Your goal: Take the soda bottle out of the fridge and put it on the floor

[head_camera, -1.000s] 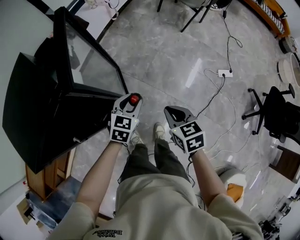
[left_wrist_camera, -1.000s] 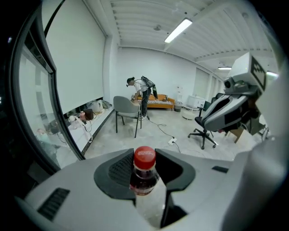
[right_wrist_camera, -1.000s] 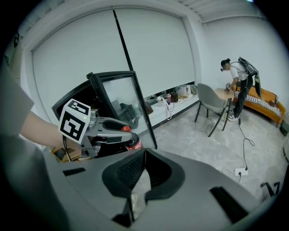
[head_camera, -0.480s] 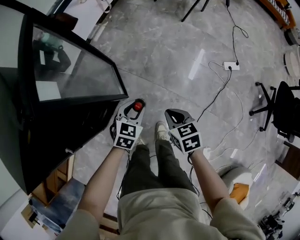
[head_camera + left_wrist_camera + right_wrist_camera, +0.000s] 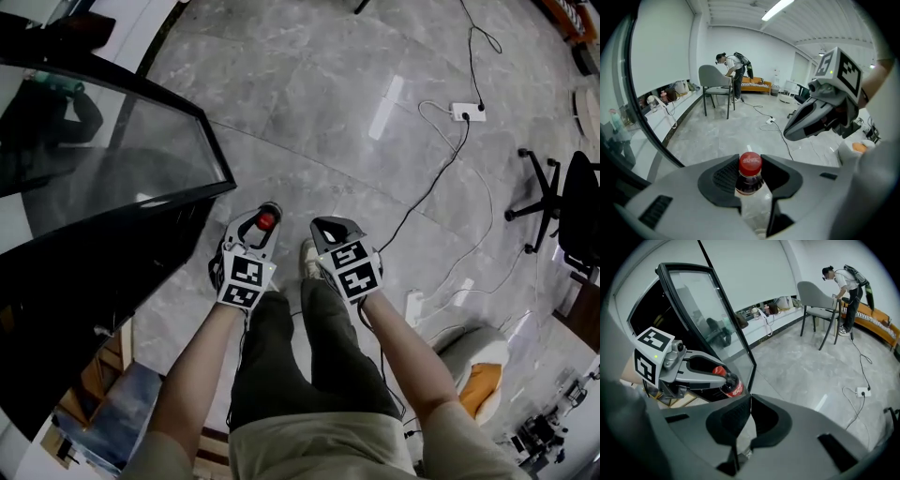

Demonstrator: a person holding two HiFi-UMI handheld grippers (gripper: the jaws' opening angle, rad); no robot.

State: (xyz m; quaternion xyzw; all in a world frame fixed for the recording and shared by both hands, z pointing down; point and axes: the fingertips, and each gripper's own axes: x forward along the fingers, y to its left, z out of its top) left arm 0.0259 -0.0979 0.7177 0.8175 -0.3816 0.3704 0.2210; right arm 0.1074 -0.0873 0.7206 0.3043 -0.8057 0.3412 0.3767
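Head view, looking steeply down: person standing on grey marble floor (image 5: 394, 178), both forearms out in front, one pair of tongs in each hand.

- Left tongs (image 5: 264, 214): clenched on the soda bottle (image 5: 266, 222). Left gripper view shows both dark pads pressed against the neck just under the red cap, with clear plastic and dark drink below.
- Right tongs (image 5: 326, 230): closed, pad tips meeting, nothing between them. They hang just beside the left tongs, apart from them.
- Soda bottle is out of the fridge (image 5: 66, 309), held upright in front of the person's legs and just beside the lower edge of the glass door (image 5: 122, 159). Right gripper view shows the cap, the dark drink and a red label; the base is hidden behind the right tongs, so contact with the floor cannot be told.
- Fridge: black cabinet at left of head view, glass door standing open toward the person.
- One pale shoe (image 5: 307, 258) shows between the two tongs.
- White power strip (image 5: 466, 113) lies on the floor well beyond, with a black cable running from it toward the person. Black office chair (image 5: 572, 202) at the right edge.
- Left gripper view, far end of room: grey chair (image 5: 715, 86), another person (image 5: 733, 70) bent over behind it.
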